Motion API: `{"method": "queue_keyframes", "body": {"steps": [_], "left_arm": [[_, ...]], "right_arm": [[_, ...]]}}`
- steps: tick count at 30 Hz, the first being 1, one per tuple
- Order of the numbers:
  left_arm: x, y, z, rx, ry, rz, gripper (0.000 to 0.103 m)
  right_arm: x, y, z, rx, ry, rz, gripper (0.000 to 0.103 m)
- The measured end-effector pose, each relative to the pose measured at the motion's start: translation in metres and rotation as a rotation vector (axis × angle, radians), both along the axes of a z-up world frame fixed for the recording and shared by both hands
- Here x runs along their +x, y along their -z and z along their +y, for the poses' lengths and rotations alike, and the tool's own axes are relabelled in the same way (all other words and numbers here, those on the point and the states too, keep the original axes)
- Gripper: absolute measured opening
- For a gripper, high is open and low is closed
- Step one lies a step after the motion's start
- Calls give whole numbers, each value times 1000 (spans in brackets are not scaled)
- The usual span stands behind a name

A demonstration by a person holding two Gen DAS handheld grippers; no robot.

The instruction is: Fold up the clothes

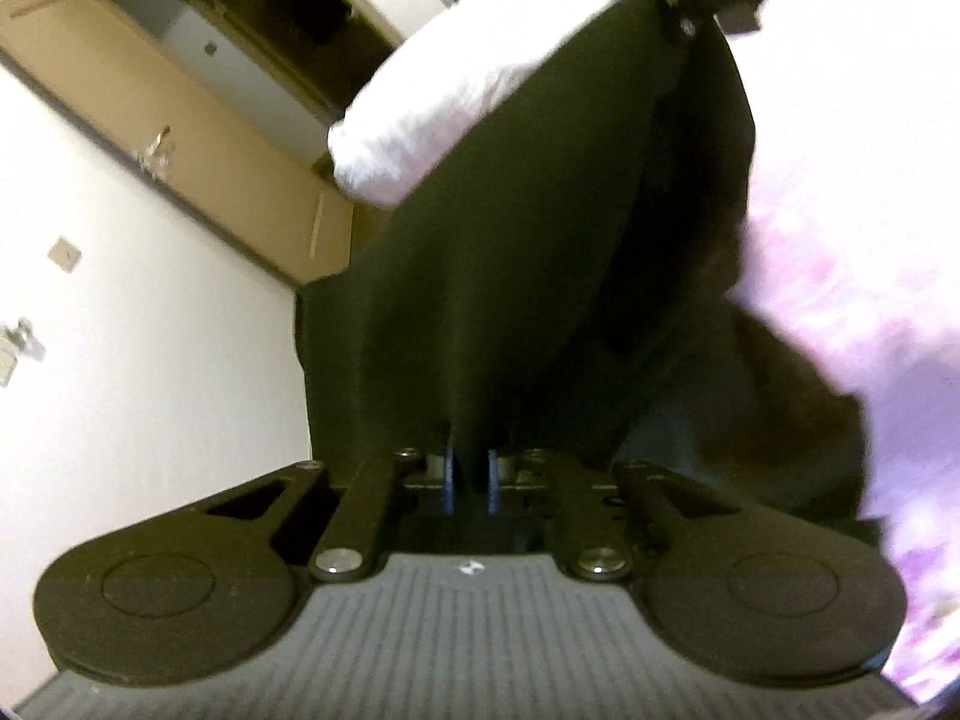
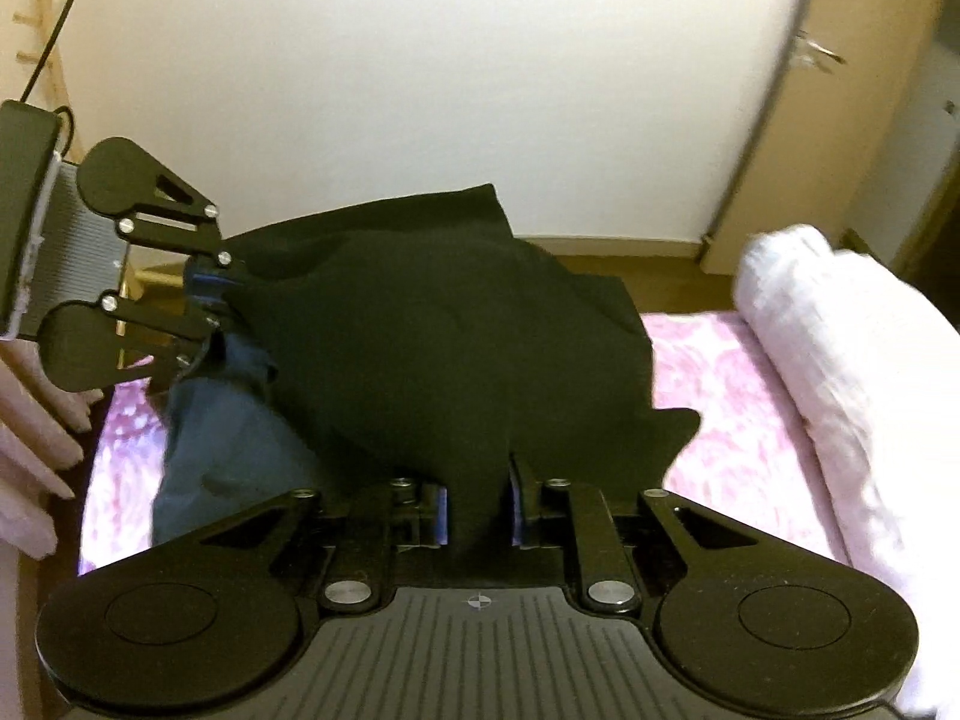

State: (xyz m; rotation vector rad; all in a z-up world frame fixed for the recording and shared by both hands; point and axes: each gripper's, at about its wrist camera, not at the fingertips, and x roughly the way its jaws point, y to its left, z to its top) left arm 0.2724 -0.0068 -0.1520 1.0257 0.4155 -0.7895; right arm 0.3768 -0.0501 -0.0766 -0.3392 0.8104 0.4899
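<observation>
**Dark garment held up between both grippers over the bed**

The left gripper [image 1: 471,477] has its jaws narrowed onto a pinch of the dark garment [image 1: 510,276]; the blue pads [image 1: 449,474] show on either side of the fold, and the cloth rises away from them, hiding most of the view ahead. The right gripper [image 2: 477,510] grips another bunch of the same dark garment [image 2: 444,348], its jaws close together around the cloth. The garment hangs stretched between the two, lifted above the pink patterned bedsheet [image 2: 720,396].

In the left wrist view the right gripper appears only at the top edge, cut off and blurred. In the right wrist view the left gripper sits at the left, its fingertips buried in the cloth. A blue piece of fabric [image 2: 228,450] lies beneath the garment; whether it is a separate item or a lining cannot be told. A rolled pale blanket [image 2: 828,372] lies along the bed's right side, partly cut off. Pale shapes at the left edge are too blurred to identify.
</observation>
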Motion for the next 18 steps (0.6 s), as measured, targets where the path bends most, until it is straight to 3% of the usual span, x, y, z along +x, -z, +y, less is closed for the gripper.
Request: {"method": "queue_keyframes", "body": {"steps": [6,10,13,16,18], "left_arm": [[-129,-60,-52,-28,144,11,7],[-260,-85,-120,-23,273,59,7],[-361,-87,-170,-39,365,176,7],[-456,-76,-222,-31,470,375,9],[-490,-68,-242,-2,532,469,16]], "right_arm": [[-123,-28,-61,49,119,-9,16],[-241,-26,-112,36,209,5,16],[-336,-16,-151,15,301,44,16],[-429,-2,-182,-25,428,124,16],[-481,15,-198,-56,519,214,16]]}}
